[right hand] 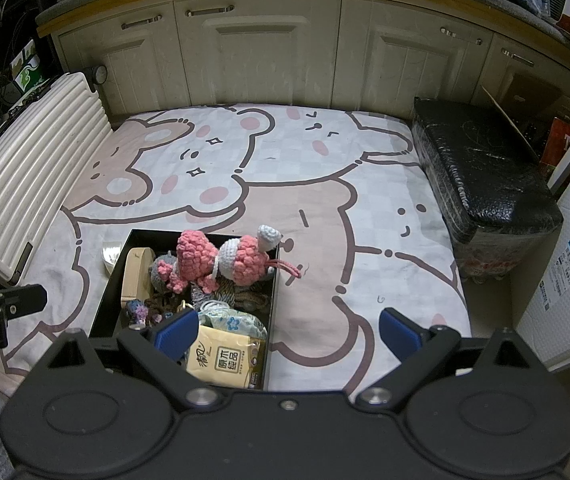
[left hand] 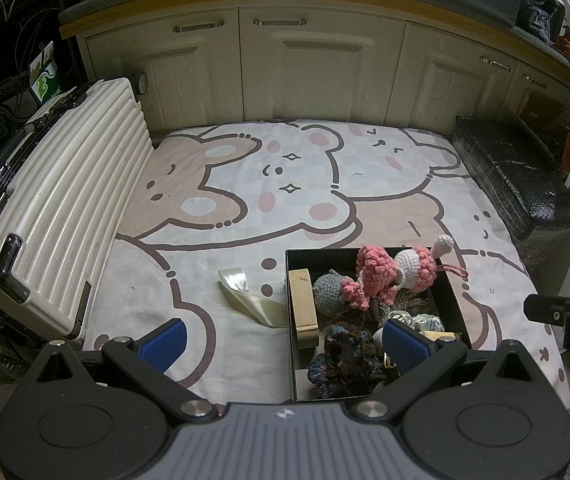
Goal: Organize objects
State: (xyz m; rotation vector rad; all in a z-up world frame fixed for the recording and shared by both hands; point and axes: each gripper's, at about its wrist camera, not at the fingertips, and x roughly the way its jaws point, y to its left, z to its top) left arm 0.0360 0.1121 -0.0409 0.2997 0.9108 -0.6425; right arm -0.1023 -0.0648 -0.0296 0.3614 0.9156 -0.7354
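Left wrist view: left tool (left hand: 283,340) hangs low over the near edge of the cartoon-bear printed bedsheet (left hand: 245,184), its blue-padded fingers spread wide and gripping nothing.
Task's things: black rectangular open box (left hand: 451,280) sits on the sheet under the tool's right finger, packed with a pink-and-white crocheted doll (left hand: 389,270), a grey crocheted ball (left hand: 327,290), a tan wooden block (left hand: 304,306) and a dark blue-brown crocheted piece (left hand: 345,364).
Loose item: cream satin ribbon strip (left hand: 245,294) lies on the sheet just left of the box, outside it.
Right wrist view: right tool (right hand: 289,334) is likewise released and empty, its left finger over the box's near end, its right finger over bare sheet.
Box contents here: yellow paper tissue packet (right hand: 225,358) lies at the near end, the pink doll heaped on top further back.
Step in hand: both tools appear poised between picks; the ribbon looks like the one item left out.
Next move: likely the left tool lowers onto the thin, limp ribbon, pinching close to the sheet.
Surface: soft bed, no tabletop.
Room: cream ribbed hard-shell suitcase (left hand: 53,208) at left, cream cabinet doors (right hand: 257,48) behind, black wrapped bundle (right hand: 481,176) at right.
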